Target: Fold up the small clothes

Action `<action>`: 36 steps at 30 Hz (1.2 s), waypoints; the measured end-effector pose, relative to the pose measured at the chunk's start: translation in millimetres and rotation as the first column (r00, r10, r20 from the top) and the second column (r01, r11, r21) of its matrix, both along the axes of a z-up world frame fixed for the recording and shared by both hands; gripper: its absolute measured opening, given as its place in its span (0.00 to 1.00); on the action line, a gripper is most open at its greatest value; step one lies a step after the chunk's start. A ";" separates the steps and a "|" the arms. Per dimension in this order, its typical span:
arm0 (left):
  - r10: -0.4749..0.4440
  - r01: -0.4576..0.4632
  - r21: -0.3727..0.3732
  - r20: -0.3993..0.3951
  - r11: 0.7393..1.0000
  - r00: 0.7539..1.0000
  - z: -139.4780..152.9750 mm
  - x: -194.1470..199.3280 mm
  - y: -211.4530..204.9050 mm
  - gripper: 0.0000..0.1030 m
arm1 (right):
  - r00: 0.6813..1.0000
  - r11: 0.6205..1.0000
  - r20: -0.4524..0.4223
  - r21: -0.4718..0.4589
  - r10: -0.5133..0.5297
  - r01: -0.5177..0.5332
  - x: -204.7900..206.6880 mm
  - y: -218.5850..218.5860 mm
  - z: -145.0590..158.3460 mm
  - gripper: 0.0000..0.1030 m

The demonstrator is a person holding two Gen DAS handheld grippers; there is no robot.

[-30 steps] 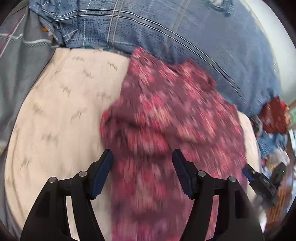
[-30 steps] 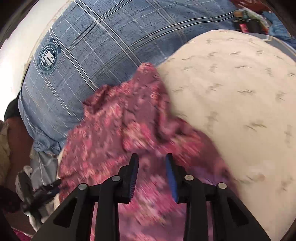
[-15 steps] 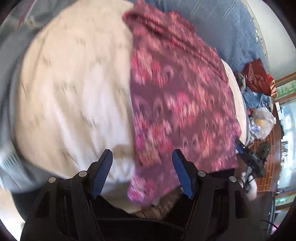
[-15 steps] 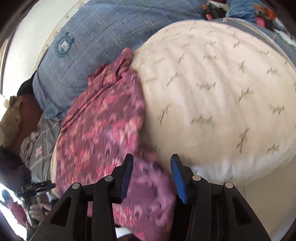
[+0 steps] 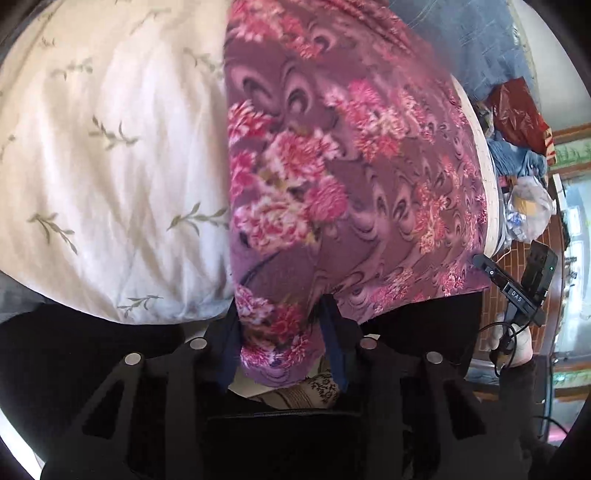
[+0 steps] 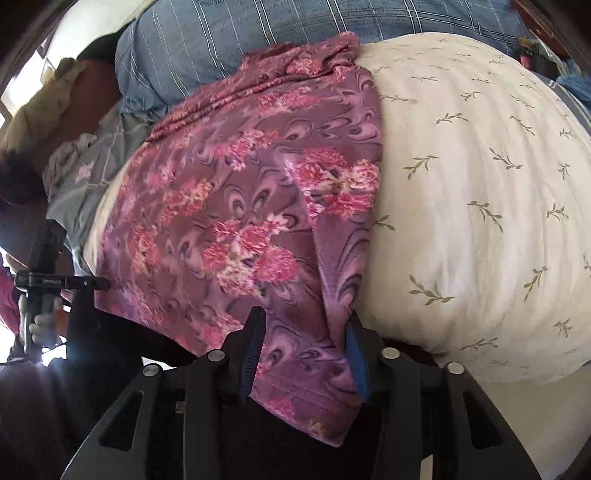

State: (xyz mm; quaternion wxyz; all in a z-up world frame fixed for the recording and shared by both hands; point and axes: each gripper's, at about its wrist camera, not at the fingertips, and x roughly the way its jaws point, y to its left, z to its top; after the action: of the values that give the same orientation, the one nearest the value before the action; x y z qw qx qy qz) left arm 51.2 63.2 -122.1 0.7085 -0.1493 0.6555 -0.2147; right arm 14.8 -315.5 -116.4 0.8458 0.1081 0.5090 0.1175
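Observation:
A purple garment with pink flowers [image 5: 332,147] lies spread over a cream cushion with leaf sprigs [image 5: 110,166]. Its near hem hangs off the cushion's front edge. My left gripper [image 5: 280,339] has the hem's left corner between its blue pads, and the jaws are closing on the cloth. In the right wrist view the same garment [image 6: 240,203] covers the cushion's [image 6: 480,203] left part. My right gripper [image 6: 303,354] holds the hem's right corner between its pads, its jaws also closing. Each gripper shows small at the far hem corner in the other's view.
Blue plaid bedding [image 6: 258,29] lies behind the cushion. A red bag [image 5: 517,110] and loose plastic bags [image 5: 528,206] sit on the brick floor at the right. A person's dark clothing [image 5: 74,369] fills the space below the cushion's front edge.
Both grippers drew back from over the garment to its near hem. The bunched garment now lies flat. The left jaws narrowed onto the left corner, and the right jaws took in the right corner.

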 end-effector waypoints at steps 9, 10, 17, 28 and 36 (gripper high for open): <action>-0.013 0.012 -0.038 -0.019 0.999 1.000 -5.1 3.2 -1.5 0.47 | 0.997 0.998 -0.060 -0.022 -0.053 0.052 -7.6 -24.8 -4.3 0.42; -0.019 0.018 -0.033 -0.024 0.999 1.000 -6.2 3.3 -3.8 0.44 | 0.998 0.999 -0.052 -0.029 -0.043 0.042 -7.4 -22.1 -5.9 0.38; -0.033 0.027 -0.169 -0.032 0.985 0.999 8.5 3.5 4.2 0.09 | 0.999 0.999 -0.038 0.022 0.032 -0.031 -0.9 -3.7 -7.6 0.12; 0.058 -0.016 -0.431 0.087 0.902 0.995 71.7 31.4 20.1 0.09 | 0.990 0.811 0.110 0.584 -0.092 0.011 13.3 -2.6 30.1 0.11; 0.193 -0.114 -0.479 0.120 0.871 0.974 91.8 104.6 35.9 0.09 | 0.947 0.639 0.189 0.769 -0.260 0.022 82.3 -22.3 52.1 0.11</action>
State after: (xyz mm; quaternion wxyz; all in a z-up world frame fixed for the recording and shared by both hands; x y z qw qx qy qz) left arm 155.8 99.2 -30.3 0.7175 -0.3495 0.5098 -0.3212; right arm 97.1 -337.9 -64.3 0.7928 0.4732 0.2770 0.2660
